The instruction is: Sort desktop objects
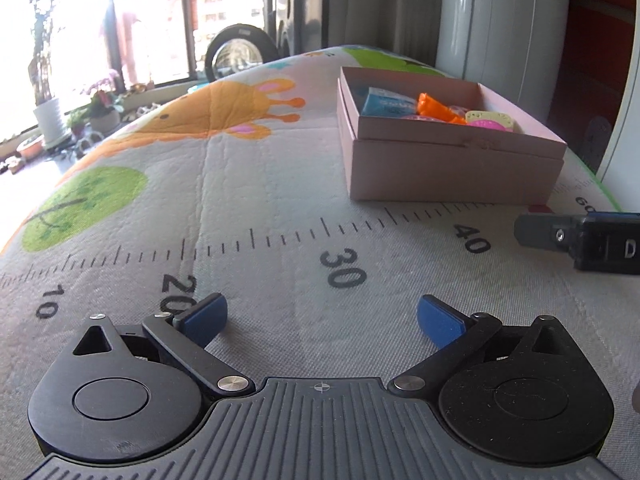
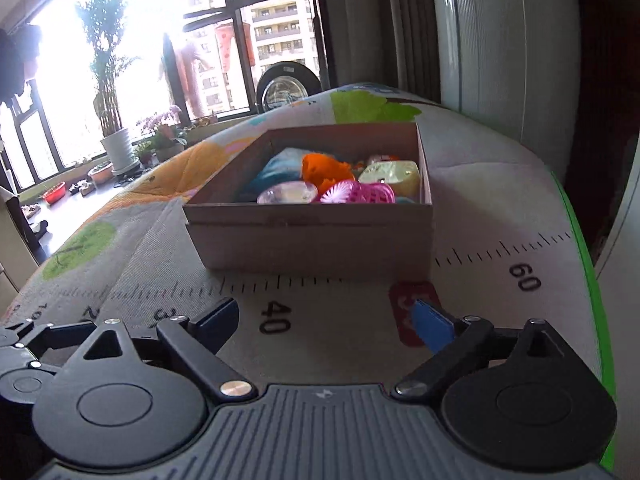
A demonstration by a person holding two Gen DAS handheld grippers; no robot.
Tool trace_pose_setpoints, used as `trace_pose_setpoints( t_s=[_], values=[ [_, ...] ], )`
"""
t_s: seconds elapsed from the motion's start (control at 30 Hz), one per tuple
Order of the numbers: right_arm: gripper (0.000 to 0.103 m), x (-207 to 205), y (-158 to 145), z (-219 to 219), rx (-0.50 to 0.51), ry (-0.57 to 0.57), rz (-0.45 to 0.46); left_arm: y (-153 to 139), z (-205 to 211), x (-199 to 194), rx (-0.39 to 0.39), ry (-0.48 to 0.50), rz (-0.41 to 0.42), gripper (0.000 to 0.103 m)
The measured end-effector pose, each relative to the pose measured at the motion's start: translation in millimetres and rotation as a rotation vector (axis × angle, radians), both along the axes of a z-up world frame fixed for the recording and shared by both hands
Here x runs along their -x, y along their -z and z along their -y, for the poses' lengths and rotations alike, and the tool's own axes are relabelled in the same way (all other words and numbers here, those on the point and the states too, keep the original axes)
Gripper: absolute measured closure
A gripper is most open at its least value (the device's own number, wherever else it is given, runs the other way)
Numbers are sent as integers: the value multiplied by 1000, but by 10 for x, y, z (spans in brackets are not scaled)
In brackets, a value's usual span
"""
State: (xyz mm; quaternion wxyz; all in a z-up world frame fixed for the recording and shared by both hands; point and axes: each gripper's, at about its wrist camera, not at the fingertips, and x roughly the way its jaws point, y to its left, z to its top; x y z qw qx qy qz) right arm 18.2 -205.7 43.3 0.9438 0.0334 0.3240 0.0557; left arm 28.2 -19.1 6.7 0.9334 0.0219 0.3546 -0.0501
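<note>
Toys fill the pink box (image 2: 312, 236), which sits on the printed mat (image 1: 260, 208) ahead of both grippers. Left gripper (image 1: 322, 318) and right gripper (image 2: 334, 320) hover low with jaws wide apart, holding nothing. Only the right view shows the pink ball (image 2: 340, 194) and clear egg (image 2: 288, 193); the left cuts them off behind the box wall.
</note>
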Motion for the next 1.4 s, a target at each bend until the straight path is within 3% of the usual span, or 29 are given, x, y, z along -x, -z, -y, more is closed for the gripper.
trace_pose_setpoints(
  t_s=[0.07, 0.3, 0.5, 1.4],
  values=[
    [0, -20, 67, -18, 19, 13, -10, 21, 1, -28, 6, -7, 6, 0],
    [0, -136, 186, 16, 9, 60, -66, 51, 30, -38, 5, -63, 26, 0],
    [0, -100, 253, -108, 122, 44, -33, 53, 29, -28, 6, -67, 30, 0],
    [0, -100, 255, -83, 102, 44, -31, 82, -31, -66, 3, -66, 30, 0]
  ],
)
